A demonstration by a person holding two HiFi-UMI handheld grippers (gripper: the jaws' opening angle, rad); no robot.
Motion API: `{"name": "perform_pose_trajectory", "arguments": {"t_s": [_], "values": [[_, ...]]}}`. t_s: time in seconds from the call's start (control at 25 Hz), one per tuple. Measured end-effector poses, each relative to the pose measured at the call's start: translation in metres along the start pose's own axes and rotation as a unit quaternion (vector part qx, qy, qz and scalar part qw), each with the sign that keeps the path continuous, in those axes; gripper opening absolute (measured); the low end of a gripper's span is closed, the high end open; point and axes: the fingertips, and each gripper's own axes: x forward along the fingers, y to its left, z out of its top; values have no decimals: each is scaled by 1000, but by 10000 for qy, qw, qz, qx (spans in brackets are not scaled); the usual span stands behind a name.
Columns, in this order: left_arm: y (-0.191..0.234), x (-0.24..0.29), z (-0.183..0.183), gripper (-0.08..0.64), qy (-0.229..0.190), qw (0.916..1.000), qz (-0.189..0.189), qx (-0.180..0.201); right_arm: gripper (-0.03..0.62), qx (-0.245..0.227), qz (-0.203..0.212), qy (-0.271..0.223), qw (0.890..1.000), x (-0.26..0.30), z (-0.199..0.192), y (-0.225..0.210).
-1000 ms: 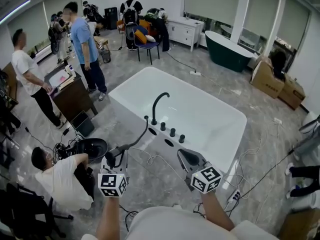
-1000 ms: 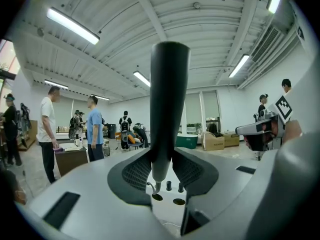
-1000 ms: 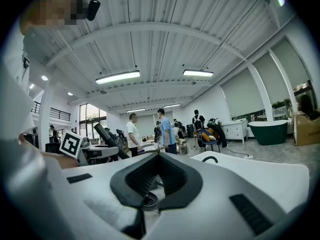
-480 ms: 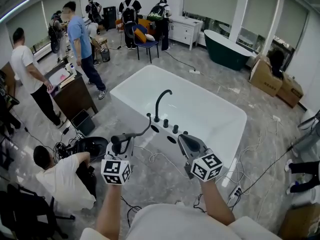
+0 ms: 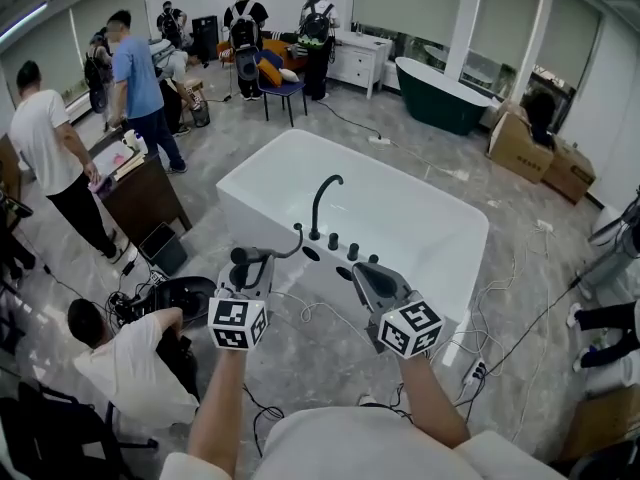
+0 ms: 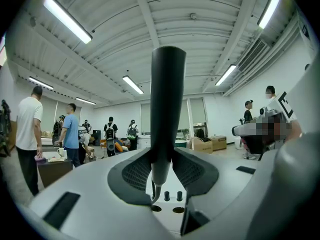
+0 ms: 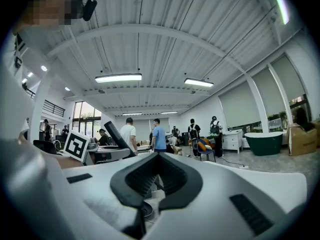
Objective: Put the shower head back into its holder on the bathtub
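In the head view the white bathtub [image 5: 420,233] stands ahead, with a black curved faucet [image 5: 320,204], a row of black knobs [image 5: 345,251] and dark openings [image 5: 311,255] on its near rim. My left gripper [image 5: 248,264] is shut on the black shower head [image 5: 241,257], just short of that rim. The hose [image 5: 287,248] curves from the shower head to the rim. In the left gripper view the handle [image 6: 167,114] stands upright between the pads [image 6: 134,175], with the knobs [image 6: 172,196] beyond. My right gripper [image 5: 360,270] [image 7: 159,157] is shut with nothing in it, to the right.
A person [image 5: 120,363] crouches at lower left beside a dark round basin [image 5: 178,296]. Cables [image 5: 500,298] trail over the floor round the tub. Several people stand at the left and back, near a dark desk [image 5: 145,188]. A dark green tub [image 5: 440,93] and cardboard boxes [image 5: 530,146] stand behind.
Both grippers have risen and moved closer to the tub's near rim. The left one still holds the shower head. People at the back have shifted.
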Motion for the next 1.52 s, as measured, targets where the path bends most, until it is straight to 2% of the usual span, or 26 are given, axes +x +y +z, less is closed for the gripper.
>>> {"name": "perform_pose_trajectory", "arguments": {"t_s": [0.32, 0.6, 0.96, 1.52], "values": [[11, 1, 11, 138, -51, 9999, -152, 17, 14, -12, -131, 22, 9999, 5, 1, 11], [17, 12, 20, 138, -117, 9999, -108, -1, 14, 29, -65, 2, 10000, 14, 2, -4], [38, 67, 71, 137, -473, 9986, -15, 238, 14, 212, 275, 37, 9994, 78, 0, -52], [77, 172, 110, 138, -697, 9962, 435, 301, 15, 272, 802, -41, 9964, 164, 16, -141]]}}
